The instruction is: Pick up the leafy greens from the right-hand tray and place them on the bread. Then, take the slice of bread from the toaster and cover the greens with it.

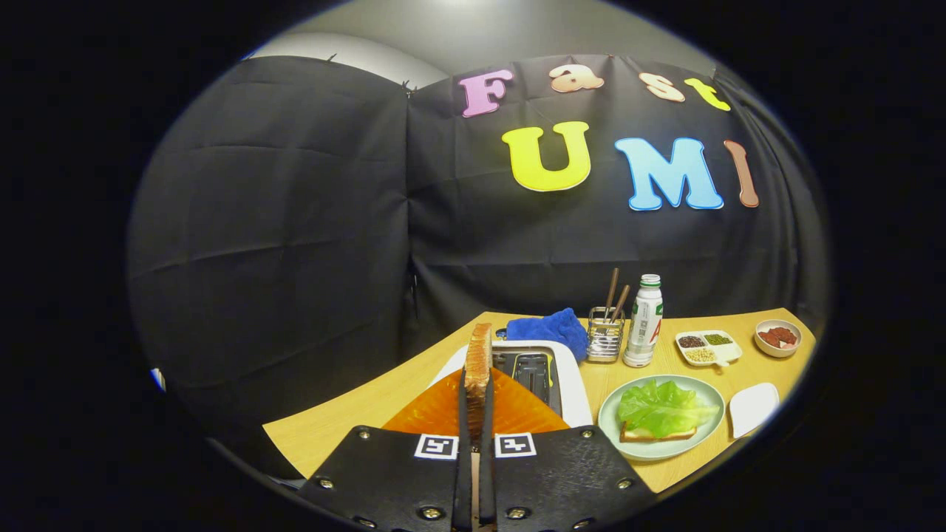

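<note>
Greens (pixel 665 406) already sit on the plated bread (pixel 654 434); jaws of the gripper (pixel 477 399) clamped on the toast slice (pixel 479 362) above the toaster (pixel 550 373), covering remains.

**Count of things on the worktop**

Two slices of bread: one toasted slice (pixel 478 362) upright between the tongs (pixel 477 414), one under the single green lettuce leaf (pixel 663 406). One white toaster (pixel 573 384), one round pale-green plate (pixel 650 447), one blue cloth (pixel 550 327), one white plastic bottle (pixel 644 324), one wire holder (pixel 604 341) with two brown sticks (pixel 613 292), one three-part white dish (pixel 708 347), one small round bowl (pixel 777 337).
</note>
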